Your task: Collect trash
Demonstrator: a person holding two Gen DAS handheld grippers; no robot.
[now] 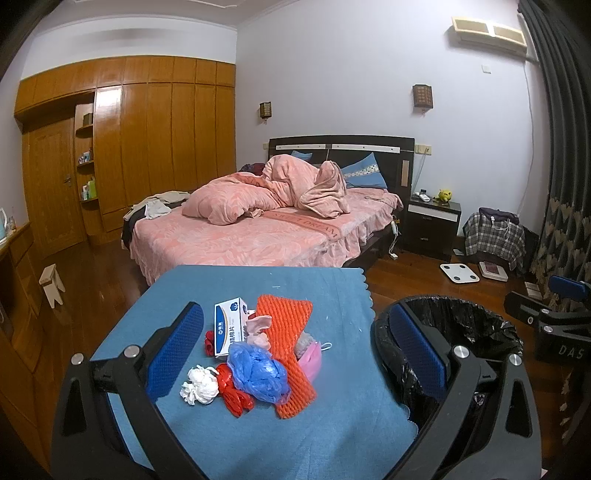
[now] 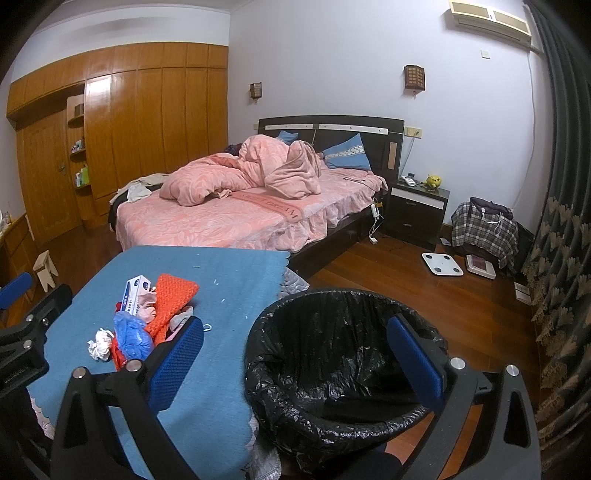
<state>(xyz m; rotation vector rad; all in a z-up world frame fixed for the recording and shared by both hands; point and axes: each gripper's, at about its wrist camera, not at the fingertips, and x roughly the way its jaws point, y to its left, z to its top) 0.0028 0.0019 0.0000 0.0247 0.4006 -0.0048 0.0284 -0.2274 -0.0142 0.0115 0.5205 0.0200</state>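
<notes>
Trash lies heaped mid-counter on the blue cloth-covered counter: a long orange knitted mesh strip running near-to-far, a crumpled blue plastic bag, a white paper wad. Left tongs and right tongs gape wide, empty, beside the black-lined round bin.

Blue cloth, orange mesh, black bin liner

Pale lilac walls rise above a dark glossy wooden floor. A wardrobe of orange-brown wood fills the left wall. The bed, unmade under pink covers, stands against a dark headboard, with a black nightstand beside it. An air conditioner hangs high, near patterned curtains, possibly covering a window.
</notes>
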